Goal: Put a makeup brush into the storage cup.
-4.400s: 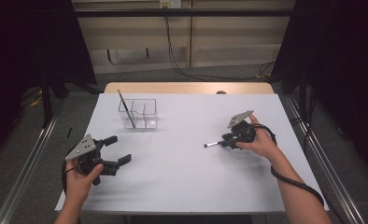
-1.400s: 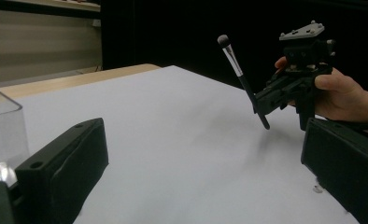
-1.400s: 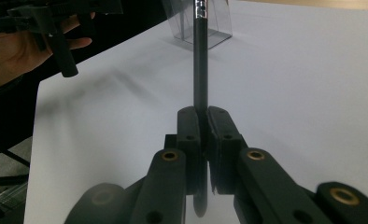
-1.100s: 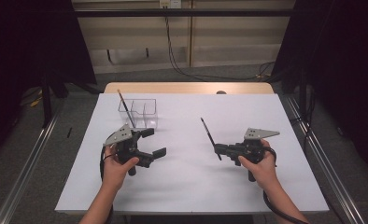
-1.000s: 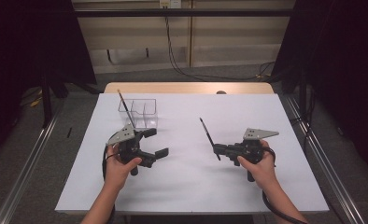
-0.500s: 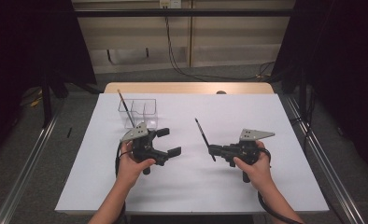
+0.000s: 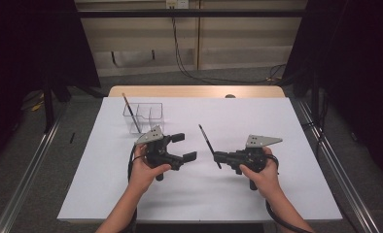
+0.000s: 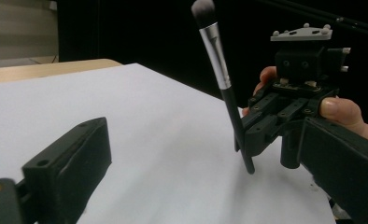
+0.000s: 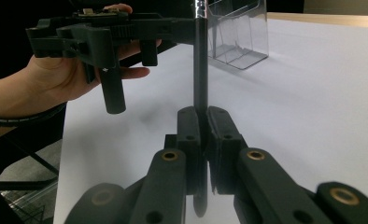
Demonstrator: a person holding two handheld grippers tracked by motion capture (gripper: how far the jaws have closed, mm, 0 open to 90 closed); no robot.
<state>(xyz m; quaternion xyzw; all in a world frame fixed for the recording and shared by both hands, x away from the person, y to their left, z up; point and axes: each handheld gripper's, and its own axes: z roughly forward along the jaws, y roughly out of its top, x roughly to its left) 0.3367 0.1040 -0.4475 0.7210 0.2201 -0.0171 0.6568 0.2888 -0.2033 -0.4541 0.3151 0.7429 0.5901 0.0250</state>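
Change: the left gripper point(image 7: 182, 147) has been carried rightward across the table toward the middle since the earlier frames, so that it is now near the right gripper point(image 7: 217, 156), which has hardly shifted
Right gripper: seen at the near middle-right of the high view, held in the person's right hand point(image 7: 258, 171); its black jaws are clamped together on the lower handle of the brush, as shown in the right gripper view point(image 9: 201, 122)
Brush: a slim black-handled makeup brush with a silver ferrule and a soft grey tip point(image 8: 222, 74); it is held above the table, rising tilted out of the right gripper's jaws, tip uppermost; in the high view it is seen as a thin dark line slanting up and left point(image 7: 207, 141)
Left gripper: held in the person's left hand point(image 7: 146, 166); its two black jaws are spread wide apart with nothing between them, and are pointed toward the brush, which is near but not touched
Table: a white sheet-covered tabletop point(image 7: 277, 116) with a pale wooden edge at the far side
Organiser: a clear plastic box with compartments point(image 7: 148, 116), placed at the far left, well behind the left gripper
Stick in organiser: a thin dark brush-like stick point(image 7: 130, 112) is leaned tilted in the leftmost compartment
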